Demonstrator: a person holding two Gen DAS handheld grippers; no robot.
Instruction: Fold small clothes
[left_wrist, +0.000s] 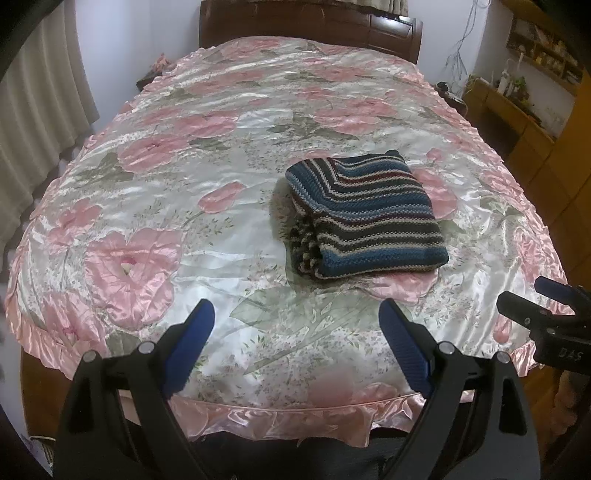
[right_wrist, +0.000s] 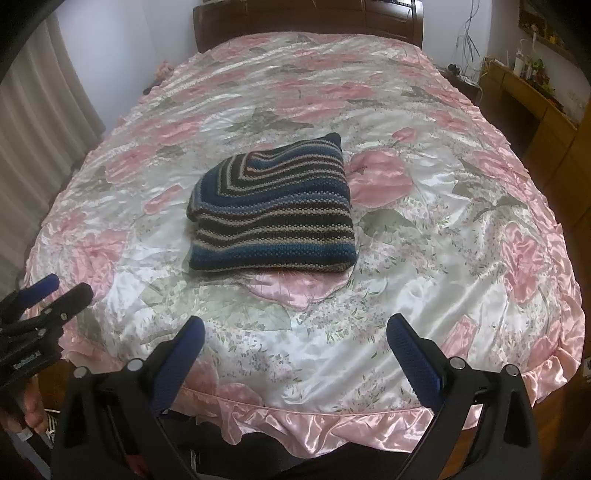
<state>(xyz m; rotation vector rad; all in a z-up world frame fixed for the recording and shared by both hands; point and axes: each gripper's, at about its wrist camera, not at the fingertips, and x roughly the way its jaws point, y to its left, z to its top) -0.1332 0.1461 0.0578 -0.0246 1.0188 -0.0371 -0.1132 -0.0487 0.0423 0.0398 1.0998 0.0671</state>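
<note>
Fold looks done: my left hand-held gripper (left_wrist: 297, 321) and right hand-held gripper (right_wrist: 295, 338) hang released, empty.
The striped knit (left_wrist: 364, 218) lies folded mid-bed (left_wrist: 184, 110), apart from both; next, I'd only tidy its ragged left edge.

A home bedroom is shown — most of each frame is filled by a bed (left_wrist: 258, 166) spread with a pink floral satin cover, and a dark wooden headboard (left_wrist: 310, 26) is seen at top centre. Pleated curtains (left_wrist: 40, 110) hang at the left edge, wooden shelving (left_wrist: 517, 110) at upper right.
</note>
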